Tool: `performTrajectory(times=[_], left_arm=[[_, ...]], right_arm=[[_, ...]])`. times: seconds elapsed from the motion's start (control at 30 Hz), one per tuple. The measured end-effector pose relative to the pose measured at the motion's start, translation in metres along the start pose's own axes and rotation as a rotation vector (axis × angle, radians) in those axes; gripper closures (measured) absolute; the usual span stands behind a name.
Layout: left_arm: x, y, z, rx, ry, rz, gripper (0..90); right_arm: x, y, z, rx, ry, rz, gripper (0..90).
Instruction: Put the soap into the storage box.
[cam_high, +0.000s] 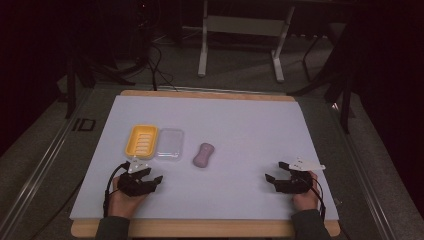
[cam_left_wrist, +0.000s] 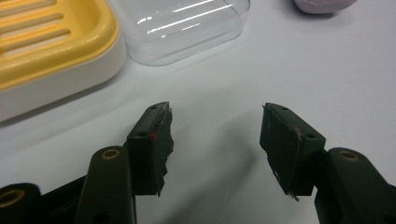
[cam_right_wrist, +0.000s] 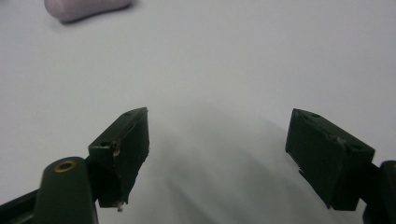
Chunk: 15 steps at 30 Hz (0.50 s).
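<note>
Soap (cam_high: 204, 154) lies mid-bench, between two released tools
Left tool (cam_high: 148, 177) sits nearer, beside the dish (cam_high: 141, 140) and lid (cam_high: 170, 143); right tool (cam_high: 274, 172) farther; soap's long axis runs away from the person

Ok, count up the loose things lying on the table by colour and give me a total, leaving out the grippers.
Yellow: 1, the soap dish
Clear: 1, the transparent lid
Pale purple: 1, the soap bar
Total: 3
</note>
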<state>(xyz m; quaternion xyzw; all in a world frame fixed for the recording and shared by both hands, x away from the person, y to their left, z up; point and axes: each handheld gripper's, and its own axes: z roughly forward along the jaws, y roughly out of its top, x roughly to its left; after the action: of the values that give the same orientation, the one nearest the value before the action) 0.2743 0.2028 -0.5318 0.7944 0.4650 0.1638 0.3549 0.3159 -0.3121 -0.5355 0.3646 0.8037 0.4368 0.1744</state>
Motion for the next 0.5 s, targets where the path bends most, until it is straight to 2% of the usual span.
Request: performTrajectory(times=[0.07, 0.13, 0.17, 0.2, 0.4, 0.5], left_arm=[[0.000, 0.003, -0.002, 0.006, -0.011, -0.002, 43.9], [0.000, 0.005, -0.003, 0.021, -0.004, 0.005, 43.9], [0.000, 0.007, -0.004, 0.035, -0.005, 0.001, 44.4], [0.000, 0.009, -0.006, 0.037, -0.004, 0.000, 44.4], [0.001, 0.015, -0.010, 0.039, -0.003, 0.002, 44.4], [0.002, 0.018, -0.011, 0.037, -0.025, 0.001, 44.1]], right_arm=[[0.001, -0.001, -0.002, -0.016, -0.007, -0.008, 21.8], [0.002, -0.001, -0.002, -0.016, -0.003, -0.012, 22.6], [0.001, -0.001, -0.001, -0.012, 0.000, -0.014, 27.2], [0.001, -0.001, -0.001, -0.010, 0.000, -0.010, 27.6], [0.002, -0.001, -0.001, -0.007, -0.008, -0.016, 27.6], [0.003, -0.001, -0.001, -0.009, -0.012, -0.019, 27.3]])
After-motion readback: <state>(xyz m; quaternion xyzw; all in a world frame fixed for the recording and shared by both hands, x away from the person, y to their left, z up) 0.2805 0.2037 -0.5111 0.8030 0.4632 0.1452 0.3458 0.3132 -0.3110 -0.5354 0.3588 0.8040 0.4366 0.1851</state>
